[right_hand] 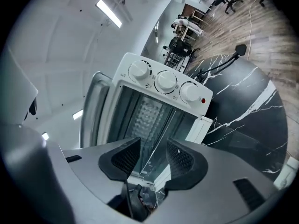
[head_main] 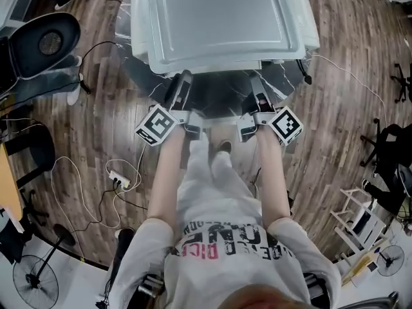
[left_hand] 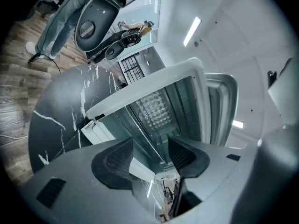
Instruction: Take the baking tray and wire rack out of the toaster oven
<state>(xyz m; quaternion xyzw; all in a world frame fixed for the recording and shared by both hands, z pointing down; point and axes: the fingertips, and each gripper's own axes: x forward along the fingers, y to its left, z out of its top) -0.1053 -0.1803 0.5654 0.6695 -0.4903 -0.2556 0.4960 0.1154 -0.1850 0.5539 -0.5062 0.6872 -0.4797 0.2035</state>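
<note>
The white toaster oven (head_main: 219,18) stands on a round black marble table (head_main: 136,76), with its glass door (head_main: 219,89) folded down toward me. My left gripper (head_main: 182,82) and right gripper (head_main: 259,85) are at the door's front corners, both open and holding nothing. In the left gripper view the left gripper (left_hand: 150,148) frames the oven's open cavity (left_hand: 156,108). In the right gripper view the right gripper (right_hand: 153,148) points below the three knobs (right_hand: 166,82). A dimpled metal surface (right_hand: 147,113) and thin wires show inside. I cannot tell the tray from the rack.
A black-and-white machine (head_main: 45,40) stands to the left of the table, with a person's legs (left_hand: 60,17) near it. Cables and a power strip (head_main: 119,181) lie on the wood floor. Fans (head_main: 35,279) and office chairs (head_main: 393,140) stand further off.
</note>
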